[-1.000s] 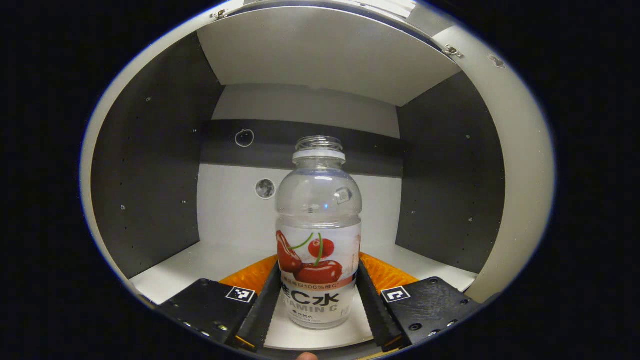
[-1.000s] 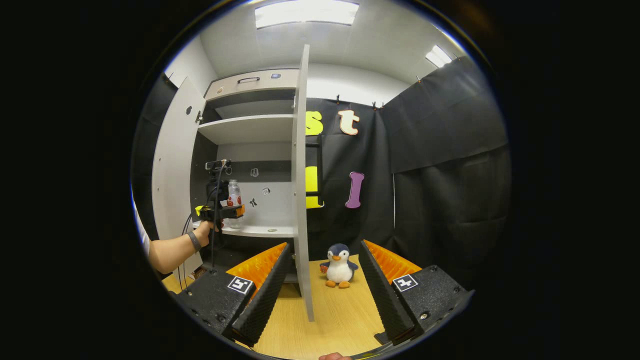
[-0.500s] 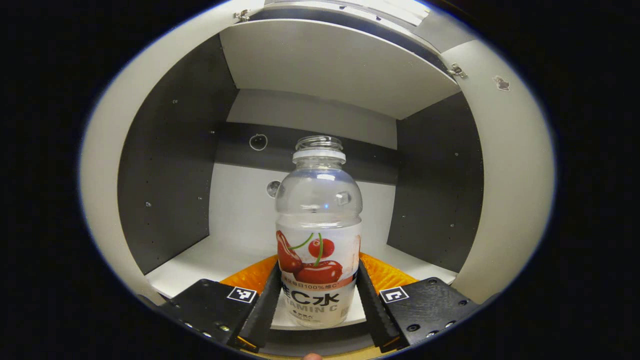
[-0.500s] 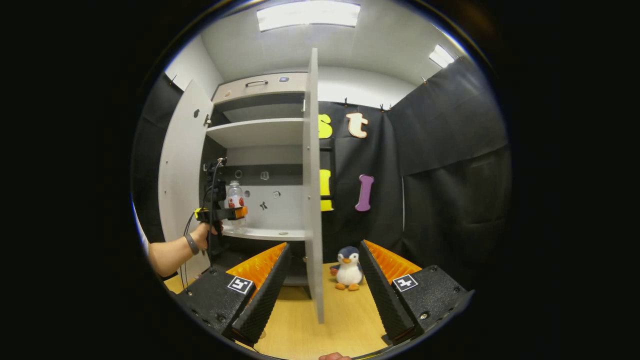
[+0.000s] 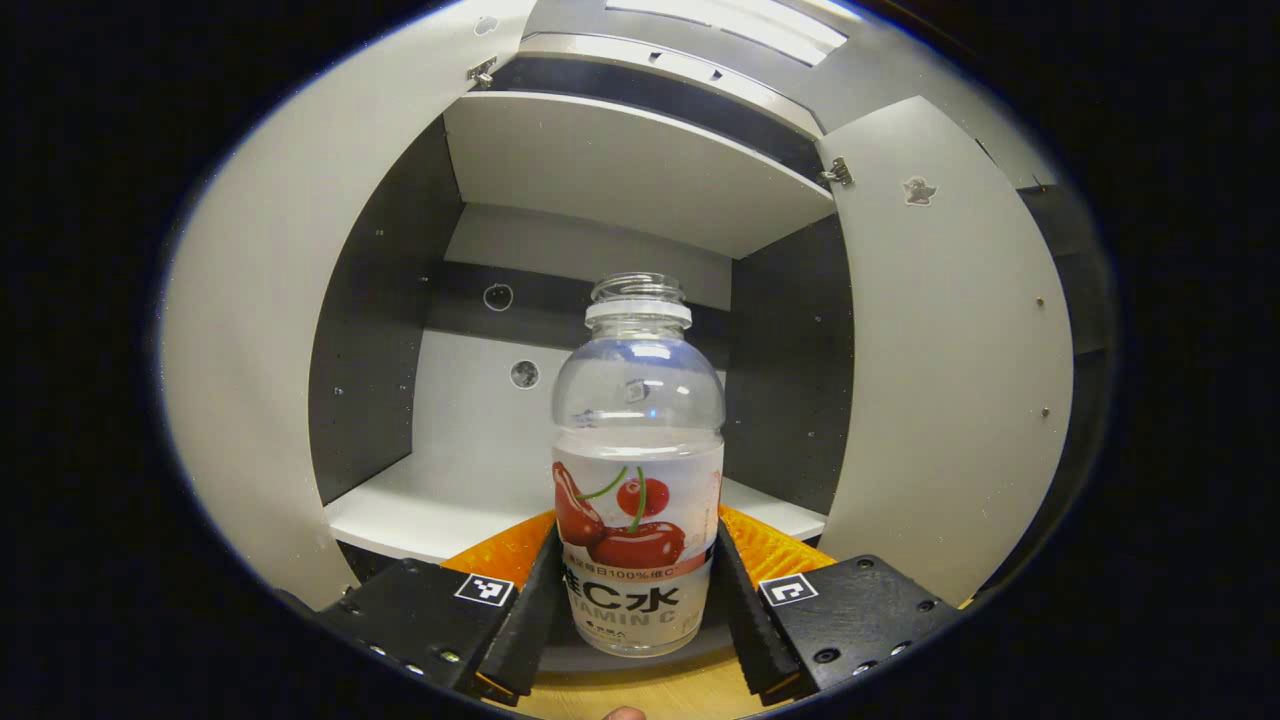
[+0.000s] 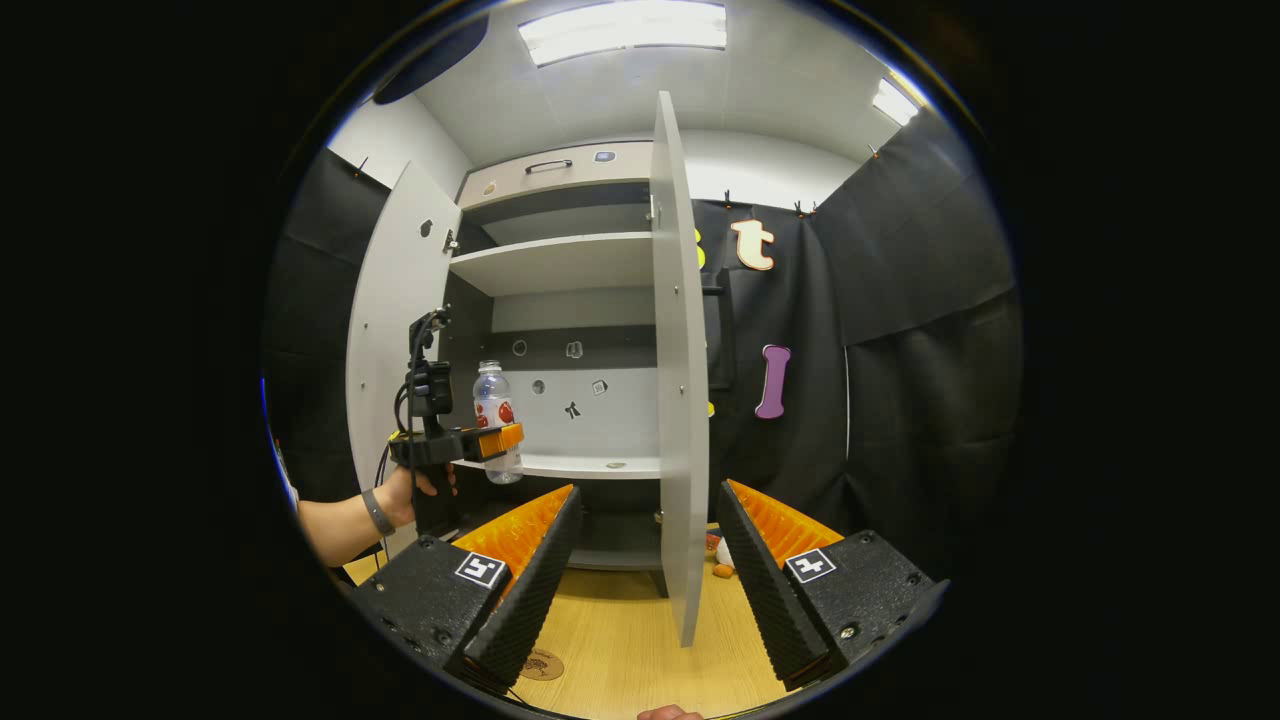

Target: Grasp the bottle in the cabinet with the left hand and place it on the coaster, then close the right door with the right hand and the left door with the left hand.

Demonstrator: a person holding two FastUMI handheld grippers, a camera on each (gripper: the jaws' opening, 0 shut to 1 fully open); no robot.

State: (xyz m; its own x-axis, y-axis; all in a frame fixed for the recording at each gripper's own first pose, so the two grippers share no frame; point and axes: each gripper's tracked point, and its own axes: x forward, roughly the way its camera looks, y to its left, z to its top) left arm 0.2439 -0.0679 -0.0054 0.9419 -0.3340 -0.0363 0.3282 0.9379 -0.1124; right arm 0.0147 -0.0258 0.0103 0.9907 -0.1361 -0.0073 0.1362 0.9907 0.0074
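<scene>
The left gripper holds a clear plastic bottle upright between its two fingers, which press on the label from both sides near the bottle's base. The bottle has no cap and carries a label with red cherries. Behind it stands the open cabinet, with grey side walls, a white shelf and a white shelf above. The bottle's base hangs just in front of the shelf edge, not resting on it. The left door and the right door both stand open on either side.

In the right gripper view, the left gripper is seen farther off on the left, held by a hand with a dark wristband, carrying the bottle in the air in front of the shelf. The right gripper hangs nearer, above a wooden table, its fingers spread wide with nothing between them. The edge of the right door rises between them, farther away. A small round coaster lies on the table near the left finger. A soft toy is mostly hidden behind the door.
</scene>
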